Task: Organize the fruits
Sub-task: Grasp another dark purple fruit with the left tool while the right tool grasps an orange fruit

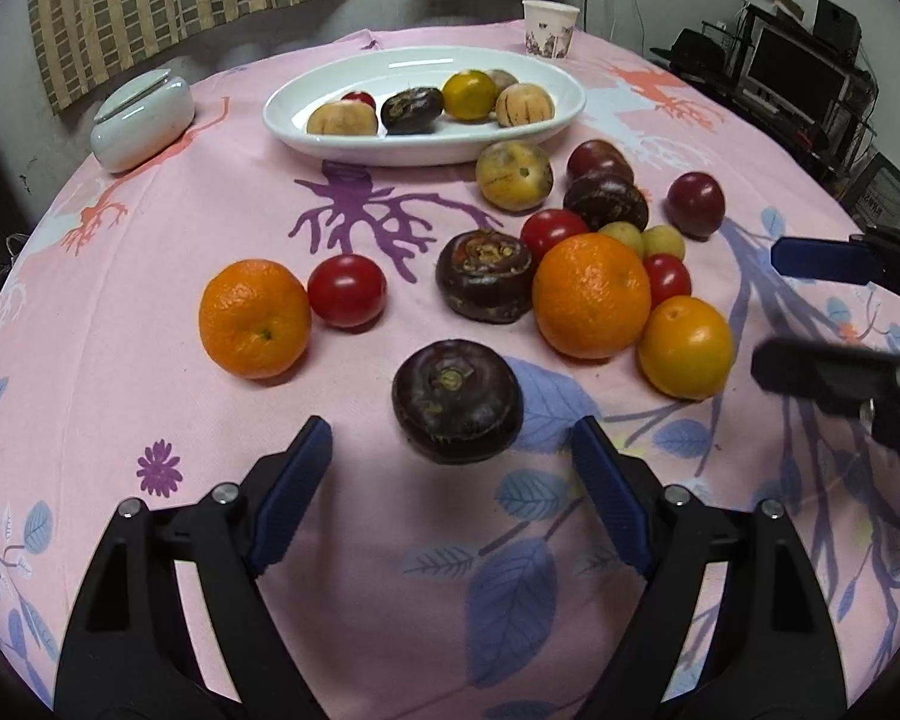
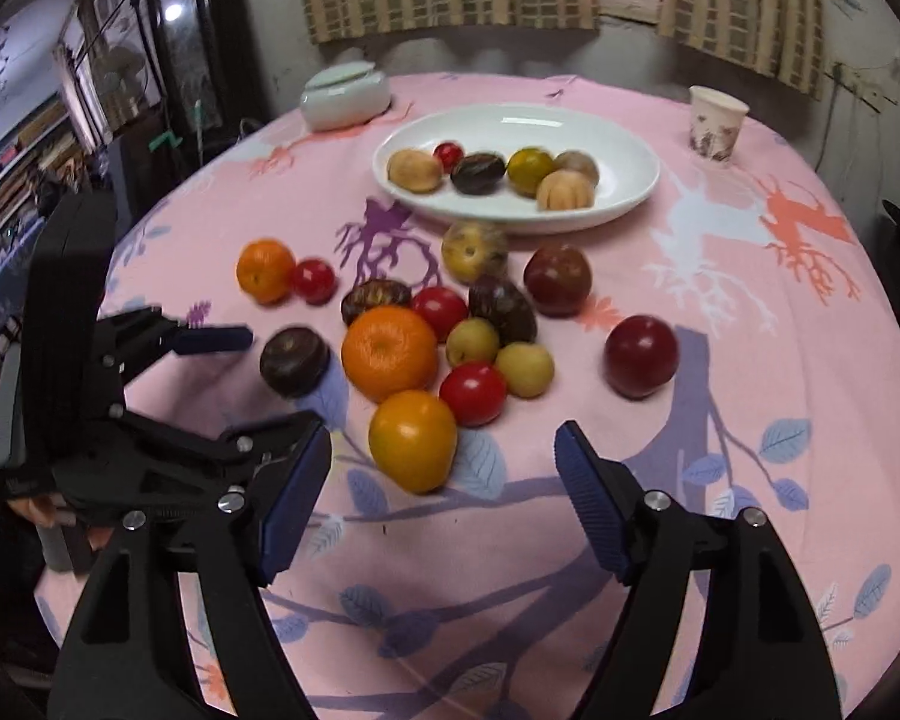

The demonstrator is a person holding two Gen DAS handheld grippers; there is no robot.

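the left tool [image 1: 450, 456] stands wide with nothing between its pads, pitched down at the pink-clothed bench [image 1: 120, 372]. a dark purple, flattish fruit [image 1: 457, 399] sits just ahead of the gap and centred on it, stem scar up, with no long axis to speak of, so a straight push forward looks enough to bracket it. the right tool [image 2: 444, 462] is also wide and empty; the yellow-orange fruit [image 2: 413, 441] lies just ahead of it, nearer its left pad. each tool is nearest its own fruit, and the left looks better lined up. the white oval dish [image 1: 330, 147] at the far side already carries six fruits, while about a dozen and a half lie loose on the cloth between it and the tools.
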